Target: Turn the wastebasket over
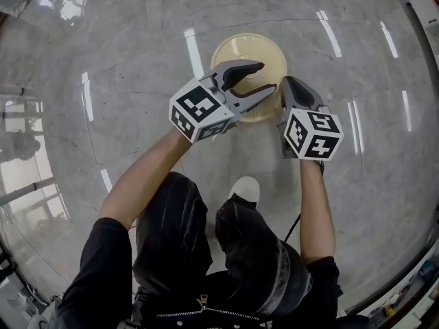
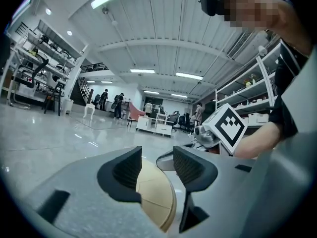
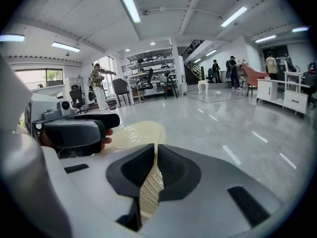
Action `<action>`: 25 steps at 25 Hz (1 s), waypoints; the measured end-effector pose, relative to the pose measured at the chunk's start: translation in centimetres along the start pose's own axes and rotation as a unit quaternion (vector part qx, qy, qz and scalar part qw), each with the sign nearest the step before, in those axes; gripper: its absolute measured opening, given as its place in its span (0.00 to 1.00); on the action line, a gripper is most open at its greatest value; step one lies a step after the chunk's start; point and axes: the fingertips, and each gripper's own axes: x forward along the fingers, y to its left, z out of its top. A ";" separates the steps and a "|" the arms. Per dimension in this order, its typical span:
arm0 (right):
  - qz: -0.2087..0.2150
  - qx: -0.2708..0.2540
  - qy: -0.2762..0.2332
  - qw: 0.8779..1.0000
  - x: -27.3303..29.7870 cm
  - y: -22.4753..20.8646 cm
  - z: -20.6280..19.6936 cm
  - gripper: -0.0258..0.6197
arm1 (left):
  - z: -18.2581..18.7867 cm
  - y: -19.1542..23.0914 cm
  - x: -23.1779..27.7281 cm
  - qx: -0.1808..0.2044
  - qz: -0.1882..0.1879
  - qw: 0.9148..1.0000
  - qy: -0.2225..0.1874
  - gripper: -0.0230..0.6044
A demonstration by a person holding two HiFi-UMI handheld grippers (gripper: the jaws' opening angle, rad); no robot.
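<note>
The wastebasket [image 1: 250,52] stands on the floor [image 1: 123,53] at my 12 o'clock, mouth up as far as I can judge, so its long axis runs vertical. My right gripper [image 1: 295,88] is clamped on the lattice wall at the rim's 4 o'clock. My left gripper [image 1: 266,76] reaches in from 8 o'clock, jaws apart around the rim and not pinching. Only the right has hold, so I'd say the flip pivots there.

Black sleeves [image 1: 104,262], dark trousers [image 1: 171,232], white shoe [image 1: 245,188], grey hand-held grippers [image 1: 266,78] [image 1: 290,85].
</note>
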 end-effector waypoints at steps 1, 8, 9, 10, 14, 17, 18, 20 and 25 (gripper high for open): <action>-0.003 0.006 0.006 1.000 0.1 -0.4 -0.6 0.08 | -0.2 -0.2 0.4 0.001 -0.004 1.000 0.003 0.34; -0.012 0.028 0.010 0.999 0.0 -1.1 -3.1 0.09 | -1.5 -1.9 1.9 0.055 -0.014 0.998 0.032 0.34; -0.014 0.028 0.009 0.999 0.1 -1.1 -3.1 0.09 | -1.5 -1.7 1.9 0.052 -0.010 0.998 0.030 0.34; -0.016 0.027 0.009 0.999 0.2 -1.1 -3.1 0.09 | -1.4 -1.5 1.8 0.043 -0.006 0.999 0.026 0.34; -0.023 0.007 0.010 1.000 -0.3 -1.3 -2.7 0.09 | -0.4 -0.7 1.0 0.024 0.011 1.000 0.007 0.34; -0.035 -0.001 -0.028 0.999 -1.8 -1.3 -0.4 0.08 | 0.8 -0.3 -0.1 0.045 0.023 0.999 -0.001 0.31; -0.035 -0.006 -0.038 0.999 -2.1 -1.0 0.3 0.08 | 1.2 0.0 -0.5 0.049 0.029 0.998 -0.004 0.29; -0.031 -0.022 -0.047 0.998 -2.5 0.0 1.4 0.08 | 2.0 0.3 -1.5 0.058 0.045 0.997 -0.010 0.21; -0.025 -0.050 -0.058 0.997 -3.7 2.5 4.2 0.08 | 2.9 0.7 -3.8 0.079 0.068 0.995 0.001 0.05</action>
